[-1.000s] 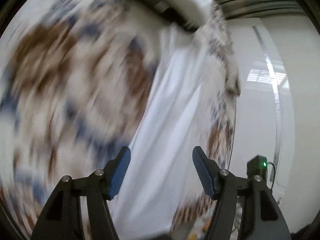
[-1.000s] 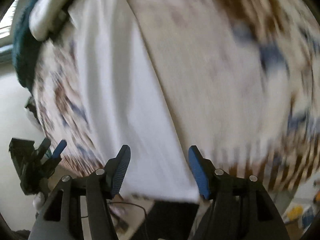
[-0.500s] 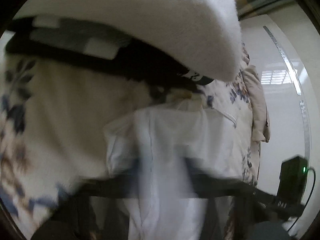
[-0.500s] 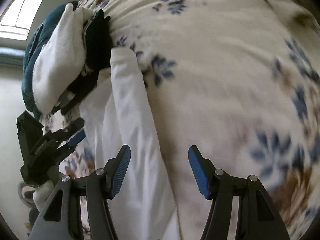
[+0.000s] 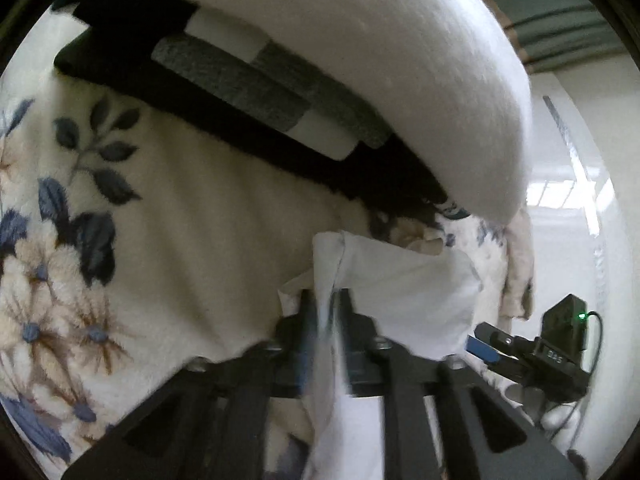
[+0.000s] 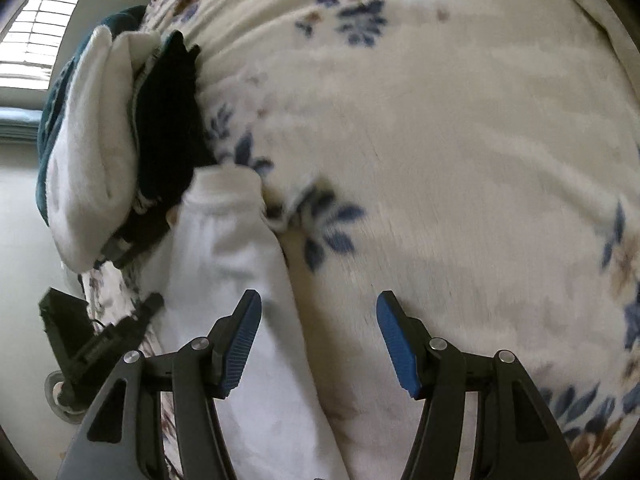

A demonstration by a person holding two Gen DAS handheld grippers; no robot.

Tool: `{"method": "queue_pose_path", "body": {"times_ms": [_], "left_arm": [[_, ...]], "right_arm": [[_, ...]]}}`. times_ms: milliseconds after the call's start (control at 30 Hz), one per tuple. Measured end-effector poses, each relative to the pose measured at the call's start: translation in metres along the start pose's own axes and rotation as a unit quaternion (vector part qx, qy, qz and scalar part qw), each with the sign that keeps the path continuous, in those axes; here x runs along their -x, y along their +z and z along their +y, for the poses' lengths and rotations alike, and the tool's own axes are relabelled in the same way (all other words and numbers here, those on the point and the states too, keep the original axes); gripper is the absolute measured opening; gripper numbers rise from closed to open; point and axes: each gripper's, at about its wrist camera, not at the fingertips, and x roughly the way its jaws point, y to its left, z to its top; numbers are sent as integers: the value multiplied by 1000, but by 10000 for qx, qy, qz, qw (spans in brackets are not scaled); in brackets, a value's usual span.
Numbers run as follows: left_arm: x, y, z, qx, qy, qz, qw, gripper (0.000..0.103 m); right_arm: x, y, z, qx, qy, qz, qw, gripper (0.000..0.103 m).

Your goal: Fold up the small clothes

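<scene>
A small white garment (image 5: 404, 280) lies on a cream fleece blanket with blue and brown flowers (image 5: 180, 216). My left gripper (image 5: 324, 320) is shut on an edge of the white garment, with cloth pinched between the blue pads. In the right wrist view the same white garment (image 6: 228, 256) runs down the left side as a long folded strip. My right gripper (image 6: 318, 340) is open and empty just above the blanket (image 6: 440, 160), its left finger (image 6: 240, 340) over the garment's edge. The left gripper (image 6: 132, 328) shows at the far left there.
A stack of folded clothes, white fleece on top (image 5: 360, 52) over grey-and-white and black pieces (image 5: 256, 92), lies just beyond the white garment. It shows in the right wrist view (image 6: 100, 140) with a dark teal item. The blanket's edge and a white floor (image 5: 568, 240) lie to the right.
My left gripper has closed on the white garment's edge after being open a second ago. Both grippers have moved along the garment toward the stack of folded clothes.
</scene>
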Motion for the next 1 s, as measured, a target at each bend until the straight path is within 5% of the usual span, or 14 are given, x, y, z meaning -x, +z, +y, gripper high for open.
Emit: {"method": "queue_pose_path", "body": {"times_ms": [67,267,333,367,400,433,467,500,600,933,1000], "left_arm": [[6,1,4,44,-223,-70,9997,77],[-27,9,-3,-203,-390,249,9987,78],[-30,12,-11,-366,-409,187,9983,75],[-29,12,-14,-437,-429,125,9980,64],[-27,13,-15,-496,-446,117,9977,22],[-29,14,-16,-530,-478,188,9973,4],[-28,15,-17,-546,-526,199,9969,5],[-25,14,-20,-632,-504,132,9966,5],[-10,11,-26,-755,-522,-9,9958,5],[74,-35,-61,-1150,-744,-396,9898,6],[87,-53,-67,-1161,-745,-360,9898,14]], "right_arm": [[-5,11,6,63,228,43,9997,62],[-44,36,19,461,803,567,9941,72],[-57,41,24,601,823,684,9924,72],[-61,44,27,681,853,710,9915,72],[-63,45,30,730,875,718,9909,72],[-65,46,33,772,875,701,9907,71],[-63,47,36,803,889,621,9908,60],[-60,47,38,837,941,562,9904,31],[-54,45,46,929,889,407,9909,7],[28,-20,82,1717,1354,-90,9758,3],[45,-44,83,1875,1443,-97,9716,3]]}}
